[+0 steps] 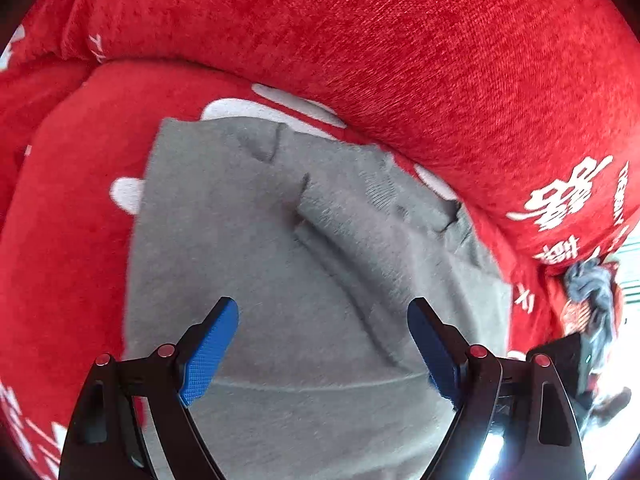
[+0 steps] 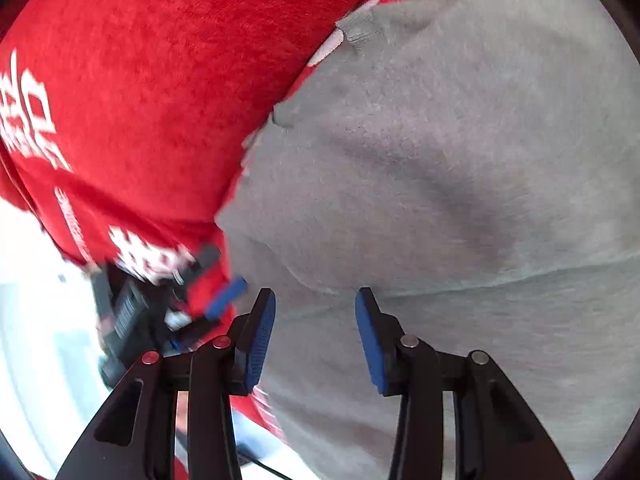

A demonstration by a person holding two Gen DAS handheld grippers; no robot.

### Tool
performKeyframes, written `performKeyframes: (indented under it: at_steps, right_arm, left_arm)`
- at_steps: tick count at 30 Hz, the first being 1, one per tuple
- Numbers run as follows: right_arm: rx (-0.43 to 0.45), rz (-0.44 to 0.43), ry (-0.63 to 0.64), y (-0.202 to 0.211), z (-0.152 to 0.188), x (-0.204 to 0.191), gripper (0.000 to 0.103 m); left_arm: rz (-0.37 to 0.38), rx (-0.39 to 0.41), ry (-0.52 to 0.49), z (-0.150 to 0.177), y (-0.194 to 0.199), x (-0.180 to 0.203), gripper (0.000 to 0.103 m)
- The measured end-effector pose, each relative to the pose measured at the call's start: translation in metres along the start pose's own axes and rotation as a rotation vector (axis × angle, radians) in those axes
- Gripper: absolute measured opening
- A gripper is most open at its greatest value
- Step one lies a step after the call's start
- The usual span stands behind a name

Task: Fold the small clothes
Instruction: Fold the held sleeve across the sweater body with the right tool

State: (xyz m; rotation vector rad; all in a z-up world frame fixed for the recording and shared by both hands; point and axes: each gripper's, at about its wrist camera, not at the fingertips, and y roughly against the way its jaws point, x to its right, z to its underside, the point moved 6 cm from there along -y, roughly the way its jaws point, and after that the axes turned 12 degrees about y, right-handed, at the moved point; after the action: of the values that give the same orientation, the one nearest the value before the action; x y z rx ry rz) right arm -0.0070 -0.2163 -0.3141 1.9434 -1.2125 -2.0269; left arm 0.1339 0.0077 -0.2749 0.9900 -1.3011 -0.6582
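White characters on the red sofa cover [image 1: 440, 60], none legible

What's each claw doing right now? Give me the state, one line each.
Left claw: open wide, empty, above the grey garment.
Right claw: open partway, nothing between its pads, over the same grey garment.

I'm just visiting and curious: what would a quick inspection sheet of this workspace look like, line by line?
Surface: red plush sofa cover with white print.
Job's things: grey garment spread on the seat, creased, with a fold ridge across it.
Clutter: bundled grey-blue cloth at the sofa's edge.
Grippers: left claw open above the garment, holding nothing; right claw open over it, nothing between its pads.
Cables: a thin dark cable near the bottom of the right view.
Surroundings: bright, washed-out area beyond the sofa; details cannot be told.
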Motion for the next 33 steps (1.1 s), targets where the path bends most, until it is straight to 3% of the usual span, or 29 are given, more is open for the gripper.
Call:
performKeyframes:
  at_steps: [2, 6, 13, 17, 18, 20, 24, 28, 33]
  right_arm:
    - [0.001, -0.065, -0.043, -0.016, 0.001, -0.006, 0.047]
    - [-0.019, -0.052, -0.151, -0.049, 0.006, -0.005, 0.047]
    - [0.159, -0.059, -0.293, -0.03, 0.005, 0.015, 0.045]
    - [0.225, -0.132, -0.379, -0.037, -0.007, 0.018, 0.046]
    - [0.218, -0.158, -0.383, -0.038, -0.012, 0.018, 0.044]
    - [0.209, -0.264, -0.357, -0.041, -0.02, 0.001, 0.01]
    - [0.16, -0.322, -0.242, -0.035, -0.026, -0.023, 0.008]
    - [0.111, -0.321, -0.208, -0.039, -0.024, -0.025, 0.008]
    - [0.078, -0.221, -0.209, -0.021, -0.009, -0.007, 0.011]
  left_arm:
    - [-0.014, -0.008, -0.002, 0.003, -0.001, -0.006, 0.087]
    - [-0.047, -0.021, 0.017, 0.01, -0.005, -0.02, 0.087]
    - [-0.024, -0.014, 0.007, 0.014, -0.003, -0.022, 0.087]
    - [0.029, -0.034, 0.043, 0.013, 0.005, -0.023, 0.087]
    - [0.048, -0.043, 0.05, 0.014, 0.008, -0.023, 0.087]
    - [0.099, -0.064, 0.064, 0.015, 0.014, -0.021, 0.087]
    - [0.26, -0.131, 0.105, 0.017, 0.022, -0.011, 0.087]
    - [0.366, -0.22, 0.148, 0.02, -0.004, 0.009, 0.087]
    - [0.306, -0.195, 0.194, 0.014, -0.029, 0.014, 0.088]
